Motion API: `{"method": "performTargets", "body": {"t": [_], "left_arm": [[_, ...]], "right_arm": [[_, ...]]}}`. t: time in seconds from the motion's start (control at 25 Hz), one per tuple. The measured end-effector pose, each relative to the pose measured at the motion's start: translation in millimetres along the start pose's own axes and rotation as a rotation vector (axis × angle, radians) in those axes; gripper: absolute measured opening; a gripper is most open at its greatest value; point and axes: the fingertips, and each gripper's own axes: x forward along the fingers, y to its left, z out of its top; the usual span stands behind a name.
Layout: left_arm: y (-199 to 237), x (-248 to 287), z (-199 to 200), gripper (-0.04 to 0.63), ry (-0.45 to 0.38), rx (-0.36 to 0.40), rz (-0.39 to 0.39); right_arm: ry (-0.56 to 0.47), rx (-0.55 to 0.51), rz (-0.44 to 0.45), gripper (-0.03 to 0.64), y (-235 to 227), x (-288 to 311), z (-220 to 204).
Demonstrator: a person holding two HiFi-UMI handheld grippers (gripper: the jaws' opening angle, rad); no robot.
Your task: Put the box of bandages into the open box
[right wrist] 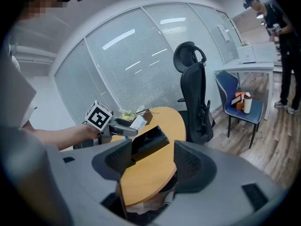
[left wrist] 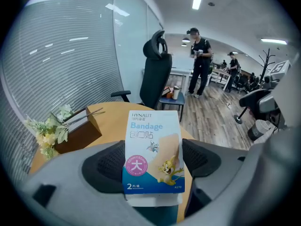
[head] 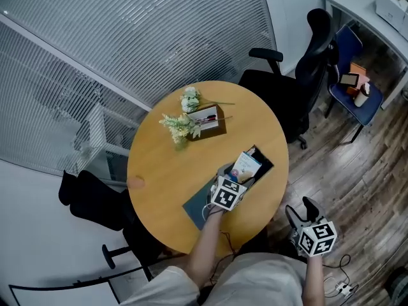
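**Bandage box gripped at the open box**

Our left gripper [left wrist: 154,169] has its fingers [left wrist: 106,161] closed on the lower part of the box of bandages [left wrist: 153,140]. The box stands upright between them with its printed face towards the camera. From the head view, the left gripper [head: 237,177] carries this box of bandages [head: 246,165] over the end of the open box [head: 262,160] that lies nearest us. The open box is black and sits at about 3 o'clock on the round wooden bench [head: 169,171], close to its rim. In the right gripper view the box of bandages [right wrist: 138,123] looks raised above the open box [right wrist: 150,141], not inside it.

Our right gripper [right wrist: 153,161] has its fingers [right wrist: 117,158] spread apart with nothing held between them. It hangs off the bench at about 4 o'clock, over the wooden floor [head: 357,171].

At 12 o'clock on the bench lie pale flowers [head: 179,126] beside a small brown box [head: 208,121]. A black office chair [head: 298,75] stands beyond the rim at 2 o'clock.
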Motion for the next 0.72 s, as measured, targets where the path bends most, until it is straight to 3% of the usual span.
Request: {"method": "performTargets", "body": {"t": [0.44, 0.72], "left_arm": [[-35.6, -26.3, -26.1, 0.357, -0.01, -0.023, 0.004], [-73.2, -34.0, -57.1, 0.357, 0.032, -0.016, -0.011]], "right_arm": [[0.014, -0.023, 0.064, 0.273, 17.2, -10.7, -15.4], [0.065, -0.161, 0.062, 0.272, 24.7, -24.8, -30.2]]}}
